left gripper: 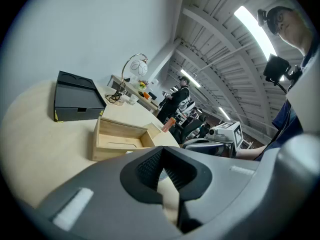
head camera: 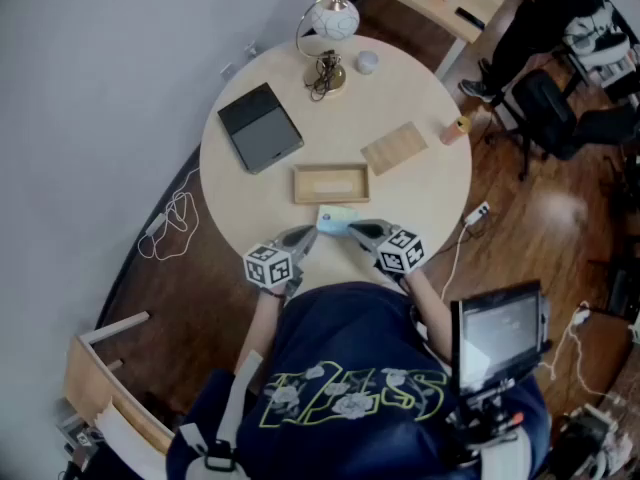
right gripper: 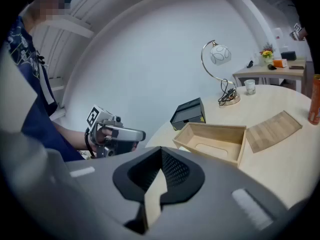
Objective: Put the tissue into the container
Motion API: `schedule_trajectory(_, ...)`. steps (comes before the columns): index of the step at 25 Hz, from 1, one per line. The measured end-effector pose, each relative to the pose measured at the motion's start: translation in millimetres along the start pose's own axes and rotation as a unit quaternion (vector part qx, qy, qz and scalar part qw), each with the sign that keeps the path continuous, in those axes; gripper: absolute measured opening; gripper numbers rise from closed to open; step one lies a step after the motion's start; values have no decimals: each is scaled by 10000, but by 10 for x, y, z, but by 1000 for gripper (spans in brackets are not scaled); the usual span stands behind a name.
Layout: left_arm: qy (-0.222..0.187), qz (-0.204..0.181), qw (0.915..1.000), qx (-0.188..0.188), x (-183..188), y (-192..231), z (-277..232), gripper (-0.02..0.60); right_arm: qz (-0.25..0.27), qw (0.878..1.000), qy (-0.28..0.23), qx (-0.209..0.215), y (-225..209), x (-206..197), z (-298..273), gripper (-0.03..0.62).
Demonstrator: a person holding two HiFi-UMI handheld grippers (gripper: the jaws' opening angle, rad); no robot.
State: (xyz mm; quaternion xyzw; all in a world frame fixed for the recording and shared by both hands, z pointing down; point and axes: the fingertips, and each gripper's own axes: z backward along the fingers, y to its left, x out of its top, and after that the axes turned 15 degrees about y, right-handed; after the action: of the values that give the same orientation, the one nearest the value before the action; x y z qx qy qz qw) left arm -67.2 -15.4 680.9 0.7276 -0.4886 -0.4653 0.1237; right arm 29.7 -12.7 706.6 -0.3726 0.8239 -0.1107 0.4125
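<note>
Tissue pack (head camera: pixel 337 219): small pale blue-green packet, lying flat on the bench (head camera: pixel 410 193) near the person's edge, just short of the open wooden container (head camera: pixel 331 169). Judged light, soft and film-wrapped, so probably slippery and easily squashed. Best taken across its narrow width, mid-length, with a gentle squeeze. Left gripper (head camera: pixel 308 233) is just to its left, right gripper (head camera: pixel 356 230) just to its right; contact cannot be told. Both pairs of jaws are closed, with nothing between them.
</note>
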Motion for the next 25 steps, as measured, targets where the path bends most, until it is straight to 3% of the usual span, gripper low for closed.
schedule_trajectory(7,49,9,10000,21,-56,-5,-40,6,-1,9999,60,101,96,66,0,-5)
schedule_trajectory(11,23,6,10000,44,-45,5,-35,5,383,9992,124,-41,134,91,-44,6)
schedule_trajectory(13,-3,27,10000,80,-27,23,-21,5,456,9986,247,47,143,80,-127,476)
schedule_trajectory(17,-54,60,9999,142,-10,50,16,5,709,9942,633,-499,-35,63,-230,478)
schedule_trajectory(20,-47,43,9998,162,-6,62,25,5,1032,9844,1264,-654,-140,-53,-406,480)
schedule_trajectory(25,-60,19,9998,209,14,48,29,5,1851,9474,2322,-1192,-427,-492,-791,472)
